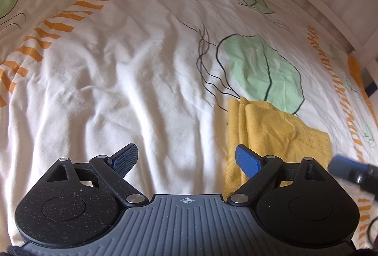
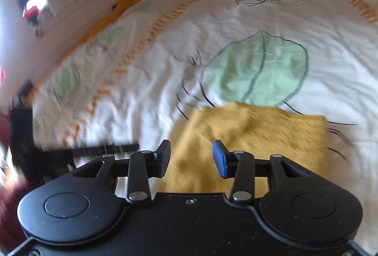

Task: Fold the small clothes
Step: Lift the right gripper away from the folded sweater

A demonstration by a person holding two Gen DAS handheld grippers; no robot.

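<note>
A folded yellow cloth [image 1: 278, 133] lies on the white bedspread [image 1: 141, 78], partly over a green leaf print. My left gripper [image 1: 186, 161] is open and empty; its right finger is over the cloth's left edge and its left finger is over bare sheet. In the right wrist view the yellow cloth [image 2: 259, 135] lies just ahead. My right gripper [image 2: 191, 158] is open and empty above the cloth's near left part. The right gripper's blue finger [image 1: 347, 165] shows blurred at the right edge of the left wrist view.
The bedspread has orange striped bands [image 1: 70, 17] and green leaf prints [image 2: 257, 74]. A pale bed frame edge [image 1: 330, 0] runs along the far side. A dark object [image 2: 23, 137] sits by the bed's left edge in the right wrist view.
</note>
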